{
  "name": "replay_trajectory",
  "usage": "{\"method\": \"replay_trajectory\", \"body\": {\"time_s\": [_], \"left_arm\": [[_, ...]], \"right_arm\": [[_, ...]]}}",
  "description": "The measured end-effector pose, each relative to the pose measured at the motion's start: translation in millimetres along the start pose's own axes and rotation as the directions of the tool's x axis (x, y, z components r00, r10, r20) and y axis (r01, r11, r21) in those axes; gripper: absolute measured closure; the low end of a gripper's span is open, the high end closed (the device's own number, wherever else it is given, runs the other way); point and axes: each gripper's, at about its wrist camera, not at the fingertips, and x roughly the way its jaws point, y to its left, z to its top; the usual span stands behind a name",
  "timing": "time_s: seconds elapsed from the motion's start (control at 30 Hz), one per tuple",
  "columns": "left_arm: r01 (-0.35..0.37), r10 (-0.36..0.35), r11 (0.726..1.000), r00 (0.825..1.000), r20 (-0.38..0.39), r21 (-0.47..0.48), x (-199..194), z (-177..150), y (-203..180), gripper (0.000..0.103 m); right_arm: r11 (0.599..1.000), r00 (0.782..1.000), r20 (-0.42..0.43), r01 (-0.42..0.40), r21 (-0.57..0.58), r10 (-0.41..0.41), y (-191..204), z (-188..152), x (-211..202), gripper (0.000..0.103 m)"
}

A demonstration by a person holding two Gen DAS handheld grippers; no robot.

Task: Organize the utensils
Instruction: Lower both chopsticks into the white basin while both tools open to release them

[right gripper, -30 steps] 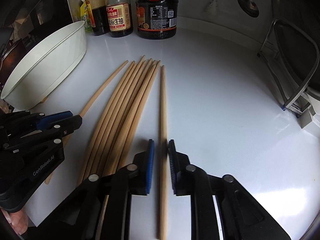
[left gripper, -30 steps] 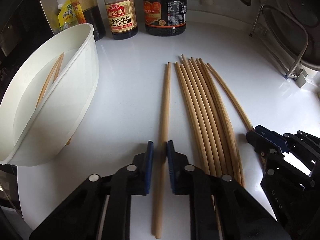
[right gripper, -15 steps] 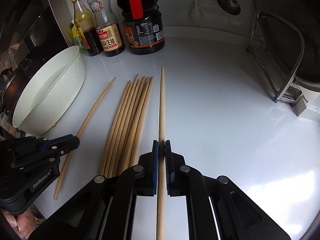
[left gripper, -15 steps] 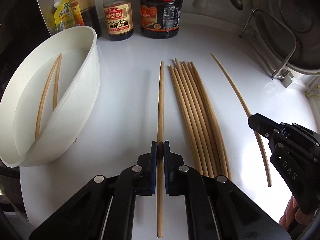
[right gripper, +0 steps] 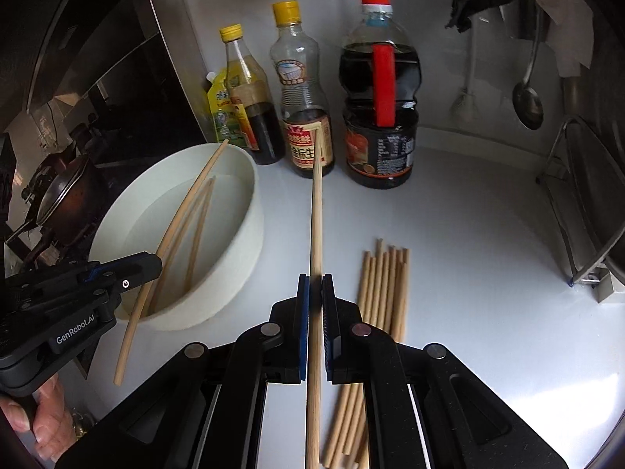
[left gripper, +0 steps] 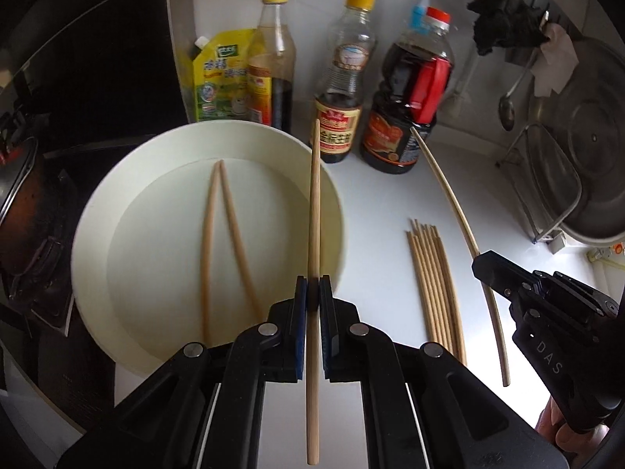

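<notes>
My left gripper [left gripper: 312,293] is shut on a wooden chopstick [left gripper: 315,203], held lifted over the right part of a white bowl [left gripper: 93,211]. Two chopsticks [left gripper: 207,242] lie inside that bowl. My right gripper [right gripper: 315,293] is shut on another chopstick [right gripper: 317,211], raised above the counter to the right of the bowl [right gripper: 250,226]. A bundle of several chopsticks [left gripper: 433,281] [right gripper: 384,285] lies on the white counter. In the left wrist view the right gripper [left gripper: 478,264] shows at the right with its chopstick [left gripper: 449,191]. In the right wrist view the left gripper [right gripper: 156,265] hovers over the bowl with its chopstick [right gripper: 187,203].
Sauce bottles [left gripper: 343,90] [right gripper: 379,117], an oil bottle [left gripper: 273,62] and a yellow pouch [left gripper: 218,78] stand along the back wall. A dark stove with a pan [right gripper: 66,195] lies left of the bowl. A metal rack [right gripper: 586,203], a pot lid [left gripper: 593,140] and a hanging ladle [right gripper: 527,101] stand at the right.
Both grippers closed on single chopsticks lying on the counter and lifted them. The left one carried its chopstick leftward over the bowl; the right one rose and moved toward the bowl.
</notes>
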Motion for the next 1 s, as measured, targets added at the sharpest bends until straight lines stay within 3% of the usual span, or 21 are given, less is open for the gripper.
{"method": "replay_trajectory", "body": {"time_s": [0.23,0.47,0.73,1.0], "left_arm": [[-0.077,0.076,0.994,0.997,-0.008,-0.074,10,21,84,0.096],[-0.094,0.089,0.992,0.994,-0.057,-0.089,39,27,127,0.096],[-0.084,0.075,0.994,0.991,-0.112,-0.075,66,26,146,0.096],[-0.078,0.067,0.994,0.988,-0.138,-0.075,80,27,155,0.096]], "right_arm": [[0.995,0.996,-0.034,-0.084,-0.051,0.082,68,34,47,0.097],[0.991,0.987,-0.118,-0.116,-0.073,0.107,119,51,97,0.097],[0.994,0.974,-0.206,-0.102,-0.023,0.095,133,54,138,0.097],[0.996,0.966,-0.242,-0.086,0.018,0.088,128,53,153,0.097]]}}
